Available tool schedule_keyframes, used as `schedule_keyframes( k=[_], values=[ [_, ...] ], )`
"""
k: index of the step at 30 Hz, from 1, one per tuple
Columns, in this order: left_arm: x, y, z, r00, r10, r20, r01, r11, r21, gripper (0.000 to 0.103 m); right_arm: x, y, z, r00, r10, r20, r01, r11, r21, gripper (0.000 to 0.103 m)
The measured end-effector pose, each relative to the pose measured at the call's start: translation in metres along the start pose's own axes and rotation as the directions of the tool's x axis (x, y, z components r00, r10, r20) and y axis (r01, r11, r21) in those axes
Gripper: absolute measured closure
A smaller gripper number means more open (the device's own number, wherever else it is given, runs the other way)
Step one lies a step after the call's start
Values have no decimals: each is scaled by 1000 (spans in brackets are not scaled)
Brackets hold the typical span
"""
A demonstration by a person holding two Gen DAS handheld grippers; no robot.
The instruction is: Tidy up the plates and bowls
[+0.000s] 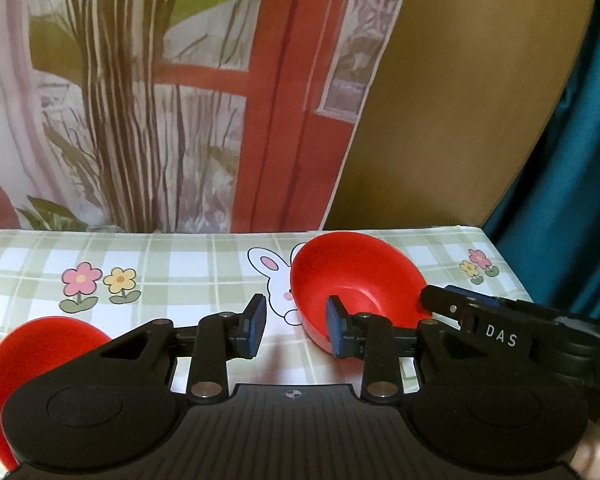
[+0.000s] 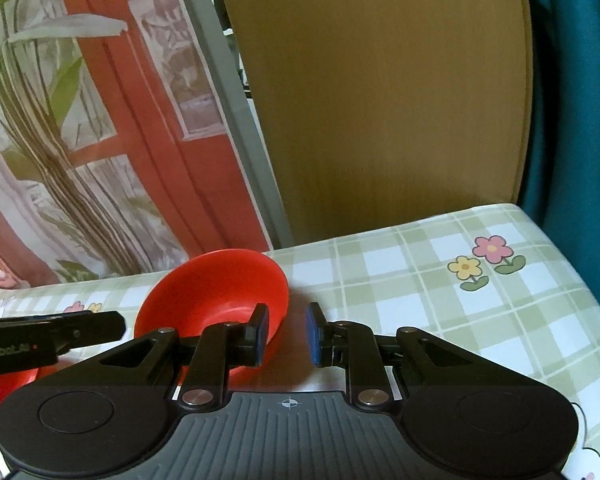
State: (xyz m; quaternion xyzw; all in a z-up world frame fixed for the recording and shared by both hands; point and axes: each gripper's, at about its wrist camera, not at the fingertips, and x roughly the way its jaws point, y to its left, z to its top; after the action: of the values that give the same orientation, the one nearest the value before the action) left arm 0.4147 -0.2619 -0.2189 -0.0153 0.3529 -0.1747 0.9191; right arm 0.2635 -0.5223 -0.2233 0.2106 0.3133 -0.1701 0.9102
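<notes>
A tilted red bowl (image 1: pixel 356 284) is shown on the checked tabletop (image 1: pixel 180 256), its rim between the spread, released fingers of the right claw (image 2: pixel 288 332). The left claw (image 1: pixel 296 330) is likewise released, empty, just left of it. A second red bowl (image 1: pixel 40 360) is seen at near left.

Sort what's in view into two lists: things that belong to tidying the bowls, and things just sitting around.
Belongs to the job:
tilted red bowl
second red bowl, near left corner
left gripper, open
right gripper, open, one finger inside the tilted bowl's rim

Just there:
checked tablecloth
printed backdrop
wooden board
teal curtain
</notes>
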Motion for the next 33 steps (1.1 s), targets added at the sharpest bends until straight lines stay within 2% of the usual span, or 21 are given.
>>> schedule_keyframes(
  k=[10,17,18,19,21,33],
  values=[
    [25,2,0,1000,-2,-27,2,1000,-18,69,17,6,-1,1000,4,-15,-4,1000,3,84],
    [32,-3,-5,999,-23,-38,23,1000,8,70,18,9,-4,1000,-11,-5,11,1000,-1,94],
    [32,-3,-6,999,-28,-39,29,1000,12,71,17,9,-4,1000,-10,-4,10,1000,1,94],
    [32,-4,-7,999,-34,-37,35,999,19,79,16,10,-5,1000,-13,-1,13,1000,1,94],
    [30,-6,-8,999,-18,-39,20,999,37,86,13,11,-5,1000,-14,4,14,1000,2,94],
    [-22,6,-10,1000,-2,-9,3,998,56,86,-21,40,-6,999,40,13,-41,998,38,95]
  ],
)
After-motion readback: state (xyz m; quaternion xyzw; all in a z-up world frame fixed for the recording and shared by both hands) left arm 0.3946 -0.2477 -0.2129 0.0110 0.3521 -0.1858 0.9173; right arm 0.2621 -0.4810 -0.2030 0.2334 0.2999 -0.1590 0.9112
